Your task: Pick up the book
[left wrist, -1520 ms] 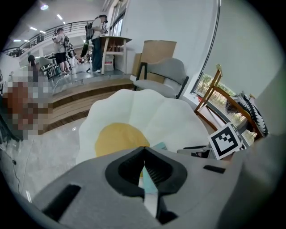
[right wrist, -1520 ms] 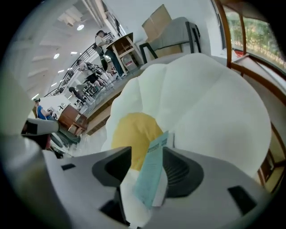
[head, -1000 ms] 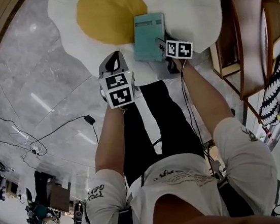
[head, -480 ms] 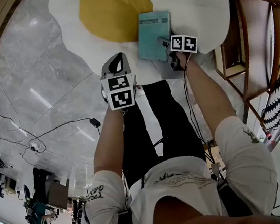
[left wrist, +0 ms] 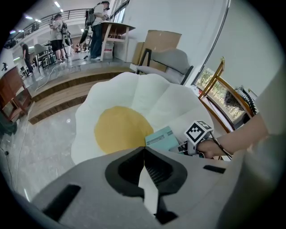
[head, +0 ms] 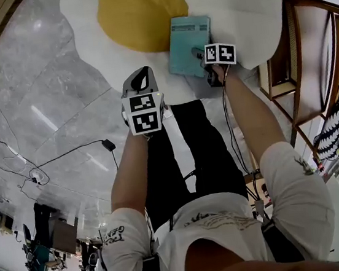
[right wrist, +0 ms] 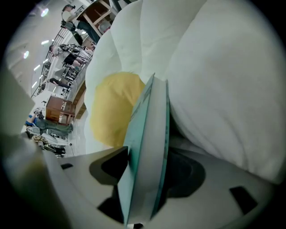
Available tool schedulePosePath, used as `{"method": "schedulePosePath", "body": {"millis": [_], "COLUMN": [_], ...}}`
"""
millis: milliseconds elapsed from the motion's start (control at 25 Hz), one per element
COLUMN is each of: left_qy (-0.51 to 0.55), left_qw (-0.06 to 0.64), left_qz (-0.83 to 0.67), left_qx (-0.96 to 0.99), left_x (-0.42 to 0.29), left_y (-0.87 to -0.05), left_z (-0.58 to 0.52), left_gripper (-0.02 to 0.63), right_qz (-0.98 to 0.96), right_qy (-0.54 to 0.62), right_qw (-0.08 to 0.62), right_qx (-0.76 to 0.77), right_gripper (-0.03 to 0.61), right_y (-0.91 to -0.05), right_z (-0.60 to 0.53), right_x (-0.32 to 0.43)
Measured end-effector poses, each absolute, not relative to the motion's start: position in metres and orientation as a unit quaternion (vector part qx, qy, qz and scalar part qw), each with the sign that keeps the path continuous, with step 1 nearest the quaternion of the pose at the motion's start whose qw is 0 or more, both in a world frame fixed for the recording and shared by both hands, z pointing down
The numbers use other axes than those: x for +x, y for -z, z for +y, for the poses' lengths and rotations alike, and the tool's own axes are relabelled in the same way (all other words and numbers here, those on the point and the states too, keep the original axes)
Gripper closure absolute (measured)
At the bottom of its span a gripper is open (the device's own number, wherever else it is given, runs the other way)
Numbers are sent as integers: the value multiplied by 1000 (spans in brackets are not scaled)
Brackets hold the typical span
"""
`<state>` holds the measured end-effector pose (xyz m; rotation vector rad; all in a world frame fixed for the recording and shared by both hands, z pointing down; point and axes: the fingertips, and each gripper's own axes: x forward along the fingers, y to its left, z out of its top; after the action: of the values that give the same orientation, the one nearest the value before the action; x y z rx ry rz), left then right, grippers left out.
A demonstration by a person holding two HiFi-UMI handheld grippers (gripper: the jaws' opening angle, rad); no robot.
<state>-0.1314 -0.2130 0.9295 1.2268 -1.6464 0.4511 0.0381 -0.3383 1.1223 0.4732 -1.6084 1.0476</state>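
A thin teal book point(head: 188, 45) lies on a fried-egg shaped cushion point(head: 245, 4), white with a yellow centre point(head: 141, 11). My right gripper point(head: 201, 56) is shut on the book's near edge; in the right gripper view the book point(right wrist: 145, 147) stands edge-on, pinched between both jaws. My left gripper point(head: 140, 80) hangs in the air left of the book, over the cushion's near rim, jaws closed together with nothing in them. From the left gripper view the book point(left wrist: 161, 139) and the right gripper's marker cube point(left wrist: 198, 132) show beyond the shut jaws point(left wrist: 145, 167).
Grey marble floor point(head: 41, 99) with black cables point(head: 55, 159) lies left. A wooden chair point(head: 307, 51) stands at the right, close to the cushion. My legs in dark trousers point(head: 190, 154) stand just below the cushion's edge. People and furniture are far off.
The right gripper and the book have shifted slightly right and up in the head view. The left gripper has stayed near the cushion's rim, still shut.
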Motion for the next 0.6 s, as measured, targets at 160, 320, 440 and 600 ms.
{"method": "schedulePosePath", "body": {"millis": [160, 320, 440, 600], "left_qy": [-181, -173, -170, -172], "left_qw": [500, 506, 506, 502], "left_qz": [-670, -664, -662, -662], "left_qx": [518, 522, 526, 529], "left_x": [-117, -116, -122, -128], "left_y": [-931, -931, -930, -922], "left_z": [-219, -220, -214, -210], "left_gripper": [594, 594, 594, 594], "right_qz": [-679, -680, -680, -689], "right_qy": [-428, -433, -438, -436], "right_qw": [561, 554, 545, 527], "right_qx": [202, 207, 222, 241], "right_gripper": [328, 331, 350, 378], "right_y": [-1121, -1117, -1114, -1097], "right_z": [-343, -345, -340, -333], "right_x": [41, 39, 33, 21]}}
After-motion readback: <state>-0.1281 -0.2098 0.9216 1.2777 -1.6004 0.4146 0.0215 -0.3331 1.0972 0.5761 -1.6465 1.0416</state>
